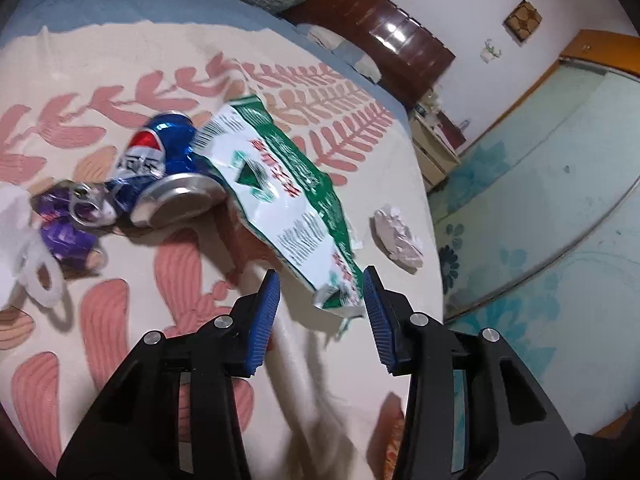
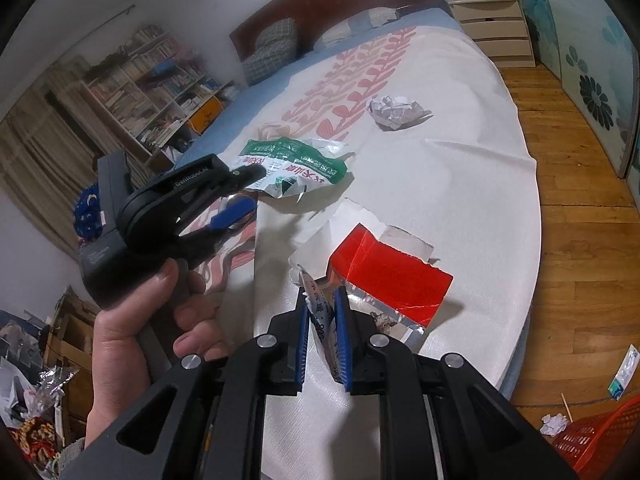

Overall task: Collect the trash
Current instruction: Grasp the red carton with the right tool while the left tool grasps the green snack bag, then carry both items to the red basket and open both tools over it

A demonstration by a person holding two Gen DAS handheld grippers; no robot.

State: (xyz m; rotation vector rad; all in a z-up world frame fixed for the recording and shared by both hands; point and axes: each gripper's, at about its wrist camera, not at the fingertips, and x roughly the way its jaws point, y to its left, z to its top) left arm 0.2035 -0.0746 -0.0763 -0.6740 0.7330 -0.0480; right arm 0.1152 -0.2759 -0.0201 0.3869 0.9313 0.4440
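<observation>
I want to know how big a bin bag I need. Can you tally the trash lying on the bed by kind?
Crushed drink cans: 2, a blue can and a purple can
Snack packets: 2, a green-and-white packet and a torn red foil packet
Crumpled paper ball: 1
White plastic bag: 1
Total: 6

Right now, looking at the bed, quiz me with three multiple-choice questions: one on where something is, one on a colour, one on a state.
1. Where does the crumpled paper ball lie?
A. on the bed cover
B. on the floor
C. in the basket

2. What colour is the crushed can mainly?
A. green
B. blue
C. yellow

3. How do the right tongs stand?
A. wide open
B. shut on the red wrapper
C. out of view

Answers: 1 A, it rests on the white cover; 2 B, blue body; 3 B, pads pinch the wrapper's edge.
</observation>
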